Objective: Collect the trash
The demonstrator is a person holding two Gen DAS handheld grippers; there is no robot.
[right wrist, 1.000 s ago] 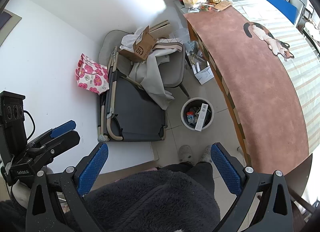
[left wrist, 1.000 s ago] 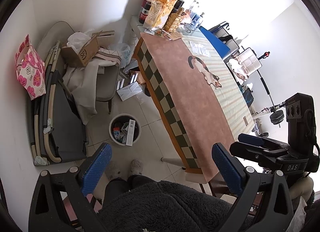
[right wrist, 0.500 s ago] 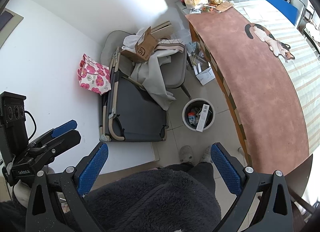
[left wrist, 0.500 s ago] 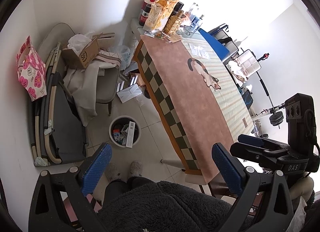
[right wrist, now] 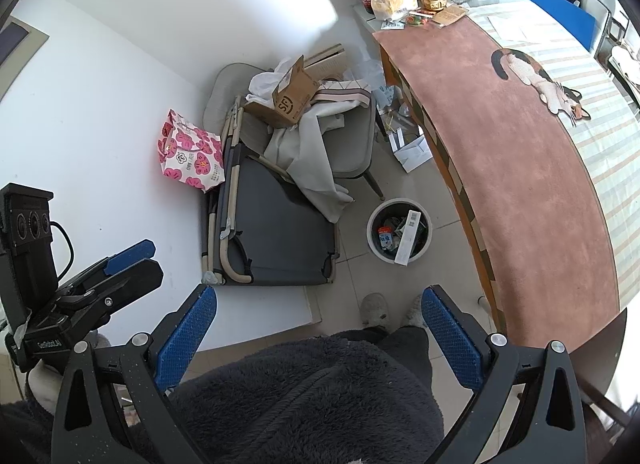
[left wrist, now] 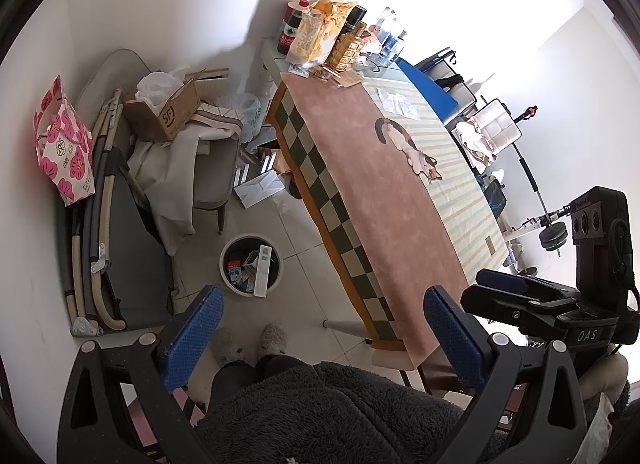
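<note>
Left claw [left wrist: 320,338] spread wide, both blue-padded fingers [left wrist: 191,336] apart, grasping nothing. Right claw [right wrist: 318,338] likewise released, blue-padded fingers [right wrist: 450,334] well apart and empty. Both held high above a lap covered in dark fuzzy fleece clothing [left wrist: 340,416], looking down at the tiled floor [left wrist: 304,264].

Round white waste bin [left wrist: 251,262] standing on the floor, beyond the left claw's left finger in the left wrist view, well apart from it; in the right wrist view [right wrist: 399,231] sitting far of the gap between the fingers, nearer the right one, also well apart. Inside the bin: small cartons and wrappers, plus 1 long white box [left wrist: 263,270] leaning against the rim. 2 grey slippers [left wrist: 274,338] on the floor near the bin.

Right of the bin, a long bench draped in a pink cloth with checkered edge and cat picture [left wrist: 384,200]. At its far end, snack bags and bottles [left wrist: 324,38] crowded together. Flat white paper packaging [left wrist: 260,188] lying on the floor under the bench's far left edge.

Left of the bin, a folded grey cot [right wrist: 276,224] against the wall, a grey chair [left wrist: 212,172] heaped with pale cloth and a brown cardboard box [left wrist: 168,112], and a pink flowered paper bag [left wrist: 64,144] by the wall.
</note>
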